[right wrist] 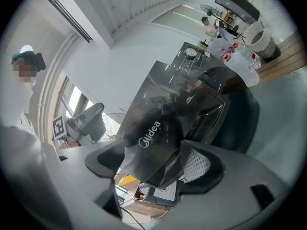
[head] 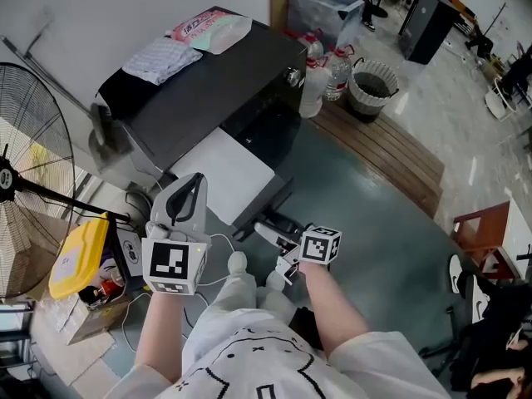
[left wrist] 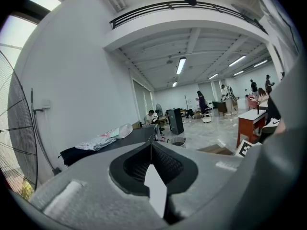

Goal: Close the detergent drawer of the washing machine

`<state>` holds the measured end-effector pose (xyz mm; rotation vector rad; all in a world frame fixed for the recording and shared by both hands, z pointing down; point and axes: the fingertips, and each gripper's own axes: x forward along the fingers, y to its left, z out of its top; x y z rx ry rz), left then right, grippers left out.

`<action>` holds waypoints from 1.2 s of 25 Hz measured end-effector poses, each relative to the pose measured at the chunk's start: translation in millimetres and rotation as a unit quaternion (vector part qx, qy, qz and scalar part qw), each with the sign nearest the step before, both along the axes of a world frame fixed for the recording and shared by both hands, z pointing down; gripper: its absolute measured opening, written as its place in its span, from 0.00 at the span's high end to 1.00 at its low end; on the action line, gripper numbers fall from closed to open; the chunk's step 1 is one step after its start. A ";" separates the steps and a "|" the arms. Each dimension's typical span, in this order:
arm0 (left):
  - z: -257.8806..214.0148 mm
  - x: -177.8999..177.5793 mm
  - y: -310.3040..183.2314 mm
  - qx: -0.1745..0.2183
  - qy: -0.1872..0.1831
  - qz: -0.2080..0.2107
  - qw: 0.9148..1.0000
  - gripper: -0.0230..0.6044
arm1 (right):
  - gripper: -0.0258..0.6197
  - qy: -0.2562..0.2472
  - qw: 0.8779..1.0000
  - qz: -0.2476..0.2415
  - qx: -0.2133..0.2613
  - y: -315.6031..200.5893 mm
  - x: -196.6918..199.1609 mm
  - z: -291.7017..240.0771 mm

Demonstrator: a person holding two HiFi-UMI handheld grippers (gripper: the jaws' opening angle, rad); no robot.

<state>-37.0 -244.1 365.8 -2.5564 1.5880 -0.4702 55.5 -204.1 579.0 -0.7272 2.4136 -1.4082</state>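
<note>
The grey-green floor (head: 374,223) carries the washing machine (head: 216,90) at its far left, close against the white wall. On the machine's dark top a folded pale cloth (head: 158,58) lies at the far left corner, with a pink-and-white packet (head: 208,28) just beside it along the far edge. A low wooden platform (head: 391,152) lies on the floor to the machine's right. At its far end stand a ribbed waste basket (head: 371,90) and clear water bottles (head: 324,77). Left of the machine, a fan (head: 25,156) and an open cardboard box (head: 83,318) stand on the floor. A red-brown stool (head: 482,227) stands near the floor's right edge.
</note>
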 end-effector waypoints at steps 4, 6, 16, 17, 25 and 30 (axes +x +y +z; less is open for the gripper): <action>-0.3 -7.5 -6.2 0.001 -0.001 -0.002 1.000 0.93 | 0.41 -0.001 1.000 -0.003 -0.001 -2.4 -4.5 0.5; -0.5 -9.8 -9.4 0.001 -0.001 -0.004 1.000 0.93 | 0.41 0.000 1.000 -0.005 -0.001 -4.5 -7.1 -0.1; -1.1 -22.9 -19.5 -0.001 0.005 -0.007 1.000 0.93 | 0.41 0.006 1.000 -0.007 -0.005 -15.7 -21.3 -3.0; -1.3 -25.0 -20.6 -0.001 0.005 -0.008 1.000 0.93 | 0.41 0.005 1.000 -0.007 -0.006 -17.0 -22.3 -3.2; -2.5 -39.4 -28.9 -0.001 0.012 -0.015 1.000 0.93 | 0.41 0.009 1.000 -0.005 -0.006 -26.2 -32.9 -4.7; -4.1 -50.4 -35.4 0.000 0.016 -0.020 1.000 0.93 | 0.41 0.010 1.000 -0.006 -0.008 -33.8 -41.3 -5.8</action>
